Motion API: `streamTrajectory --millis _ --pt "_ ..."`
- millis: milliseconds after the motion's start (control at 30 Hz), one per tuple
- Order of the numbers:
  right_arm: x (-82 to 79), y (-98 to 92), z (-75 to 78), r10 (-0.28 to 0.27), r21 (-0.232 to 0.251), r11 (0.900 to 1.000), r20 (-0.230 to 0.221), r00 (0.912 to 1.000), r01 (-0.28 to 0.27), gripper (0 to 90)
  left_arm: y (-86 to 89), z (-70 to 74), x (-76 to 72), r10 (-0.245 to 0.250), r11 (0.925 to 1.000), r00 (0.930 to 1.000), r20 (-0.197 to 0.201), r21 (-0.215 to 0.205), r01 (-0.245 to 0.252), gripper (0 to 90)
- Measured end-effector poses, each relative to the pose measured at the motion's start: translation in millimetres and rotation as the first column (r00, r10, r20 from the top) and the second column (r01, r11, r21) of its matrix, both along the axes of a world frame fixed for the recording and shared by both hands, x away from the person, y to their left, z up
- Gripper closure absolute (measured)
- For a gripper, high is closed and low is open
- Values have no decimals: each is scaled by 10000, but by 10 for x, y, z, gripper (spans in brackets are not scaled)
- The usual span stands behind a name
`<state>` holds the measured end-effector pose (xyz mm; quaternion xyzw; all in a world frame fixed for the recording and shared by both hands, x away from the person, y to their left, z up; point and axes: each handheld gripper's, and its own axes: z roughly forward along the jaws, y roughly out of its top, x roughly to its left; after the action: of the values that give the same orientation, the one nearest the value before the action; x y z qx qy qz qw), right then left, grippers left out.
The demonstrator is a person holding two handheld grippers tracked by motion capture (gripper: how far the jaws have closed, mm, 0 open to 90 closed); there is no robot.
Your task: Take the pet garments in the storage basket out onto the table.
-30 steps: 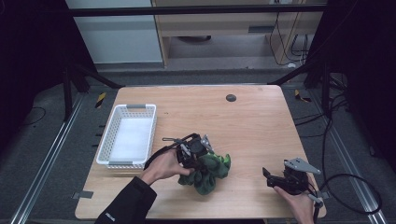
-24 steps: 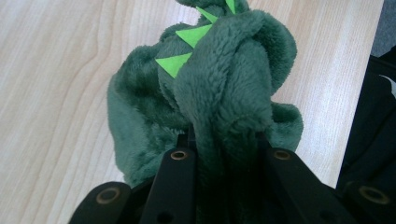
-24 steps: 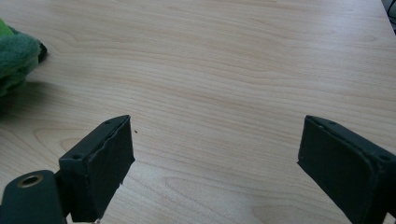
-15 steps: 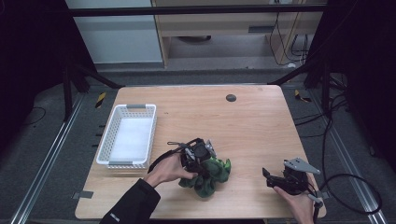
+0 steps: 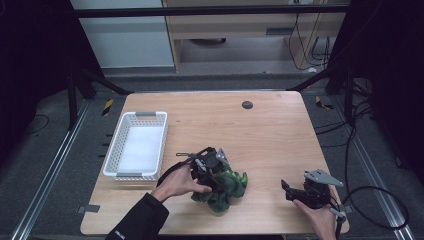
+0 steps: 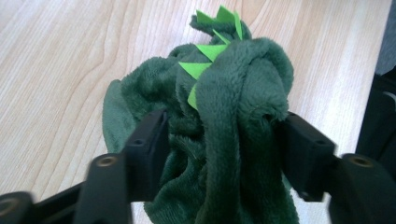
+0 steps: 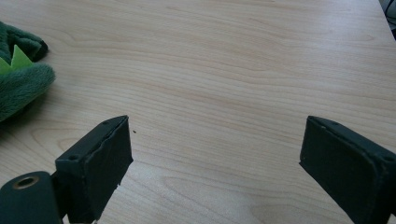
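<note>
A dark green plush toy [image 5: 229, 186] with bright green spikes lies bunched on the wooden table [image 5: 260, 135] near its front edge. My left gripper [image 5: 219, 176] reaches into it from the left. In the left gripper view its jaws have just been opening and now stand wide on either side of the plush toy [image 6: 243, 74], whose fabric bulges between the left gripper [image 6: 224, 135] pads. My right gripper [image 5: 286, 188] rests low at the front right, apart from the toy. In the right gripper view the right gripper [image 7: 215, 154] stands open over bare wood, with the plush toy [image 7: 18, 84] at far left.
A white plastic basket [image 5: 114, 150] stands at the table's left side. A small dark round spot [image 5: 247, 105] marks the far part of the tabletop. Black frame rails and cables run around the table.
My left hand and gripper have shifted slightly toward the near edge, onto the plush toy, which looks a little more bunched. The right gripper has not moved.
</note>
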<state>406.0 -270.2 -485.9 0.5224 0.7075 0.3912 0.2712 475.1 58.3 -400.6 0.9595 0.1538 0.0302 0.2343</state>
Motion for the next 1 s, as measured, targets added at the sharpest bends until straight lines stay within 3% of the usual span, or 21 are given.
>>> streamTrajectory --millis 233,267,367,500,733,900,933,967,1000 --pt "4 -5 -4 -32 29 10000 3 10000 32 88 106 72 -52 227 9976 9988 439 -657 -197 295" --pt "4 -9 -6 -43 20 10000 8 10000 43 88 138 92 -73 348 9943 9982 493 -1027 -296 274" --pt "4 -12 -7 -52 5 10000 28 10000 52 87 169 109 -98 468 9913 9967 659 -1261 -382 263" --pt "2 -10 0 -43 44 10000 73 10000 43 87 240 137 -145 860 9782 9917 958 -1968 -658 231" --pt "2 -2 -2 -58 74 10000 144 9999 57 85 408 171 -209 1742 9428 9774 1195 -3068 -1305 216" --pt "-2 11 0 -51 98 9999 118 9999 50 84 560 177 -277 2437 9040 9617 1254 -3886 -1784 211" --pt "1 10 -3 -37 56 10000 120 9999 36 84 632 179 -307 2728 8875 9537 1267 -4159 -1985 210" --pt "1 10 -3 -37 56 10000 120 9999 36 84 632 179 -307 2728 8875 9537 1267 -4159 -1985 209" --pt "2 10 -3 -38 55 10000 113 9999 38 84 671 177 -323 2888 8798 9484 1308 -4270 -2090 209"
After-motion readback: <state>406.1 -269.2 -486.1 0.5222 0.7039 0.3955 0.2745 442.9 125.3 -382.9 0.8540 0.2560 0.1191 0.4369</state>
